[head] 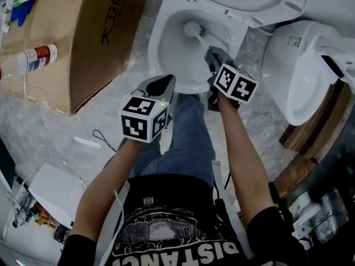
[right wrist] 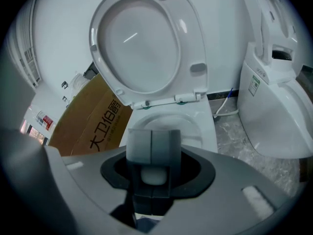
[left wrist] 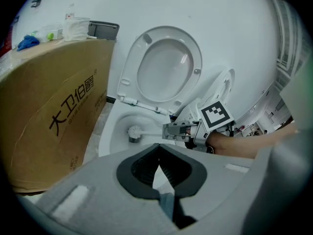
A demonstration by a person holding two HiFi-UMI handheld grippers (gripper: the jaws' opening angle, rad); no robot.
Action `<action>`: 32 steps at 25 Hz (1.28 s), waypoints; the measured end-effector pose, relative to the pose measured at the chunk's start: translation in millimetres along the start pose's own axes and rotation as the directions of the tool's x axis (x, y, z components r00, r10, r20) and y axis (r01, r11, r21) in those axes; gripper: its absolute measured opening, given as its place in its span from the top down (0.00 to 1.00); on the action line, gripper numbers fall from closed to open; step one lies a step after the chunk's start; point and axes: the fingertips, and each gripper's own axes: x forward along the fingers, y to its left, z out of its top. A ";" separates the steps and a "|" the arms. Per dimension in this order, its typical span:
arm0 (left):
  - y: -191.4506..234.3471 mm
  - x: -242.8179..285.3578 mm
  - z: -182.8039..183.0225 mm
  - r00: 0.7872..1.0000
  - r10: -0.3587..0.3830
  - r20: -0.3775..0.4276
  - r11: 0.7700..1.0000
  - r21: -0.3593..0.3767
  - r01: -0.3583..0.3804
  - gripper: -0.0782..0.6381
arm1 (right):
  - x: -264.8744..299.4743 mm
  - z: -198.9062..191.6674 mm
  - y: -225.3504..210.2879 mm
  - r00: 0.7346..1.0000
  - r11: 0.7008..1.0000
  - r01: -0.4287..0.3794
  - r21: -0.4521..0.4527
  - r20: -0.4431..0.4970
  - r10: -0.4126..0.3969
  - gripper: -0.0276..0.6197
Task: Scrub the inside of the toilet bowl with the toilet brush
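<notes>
The white toilet bowl [head: 166, 49] stands open, its seat and lid [right wrist: 142, 43] raised. A white toilet brush [head: 192, 28] has its bristle head low inside the bowl, and its handle runs back to my right gripper [head: 213, 57]. That gripper is shut on the handle; the handle's white end [right wrist: 154, 174] shows between its fingers [right wrist: 139, 146]. From the left gripper view, the brush head [left wrist: 133, 132] rests near the bowl's bottom [left wrist: 122, 126]. My left gripper [head: 162, 85] hovers in front of the bowl's near rim, shut and holding nothing [left wrist: 159, 153].
A large cardboard box [head: 83, 37] stands left of the toilet with a spray can [head: 34, 59] lying on it. A second white toilet [head: 302, 71] stands close on the right. The person's jeans-clad leg [head: 183, 143] is just in front of the bowl.
</notes>
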 end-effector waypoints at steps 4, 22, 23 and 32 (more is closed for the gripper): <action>-5.7 6.9 2.9 1.000 -0.002 -0.003 1.000 0.004 0.002 0.89 | -4.2 7.0 -21.0 0.999 0.999 0.030 0.016 0.010 -0.030 0.70; -13.6 0.0 -9.9 0.994 -0.085 -0.069 0.989 0.118 0.092 0.89 | -48.6 -66.0 -37.5 0.993 0.978 0.115 0.173 0.019 -0.120 0.70; -12.5 -1.3 -10.6 0.994 -0.086 -0.071 0.988 0.121 0.094 0.89 | -49.6 -72.8 -33.7 0.993 0.977 0.114 0.181 0.014 -0.118 0.70; -3.9 -10.8 -15.9 0.995 -0.074 -0.068 0.991 0.111 0.081 0.89 | -44.3 -107.4 6.2 0.998 0.975 0.057 0.214 -0.022 -0.053 0.70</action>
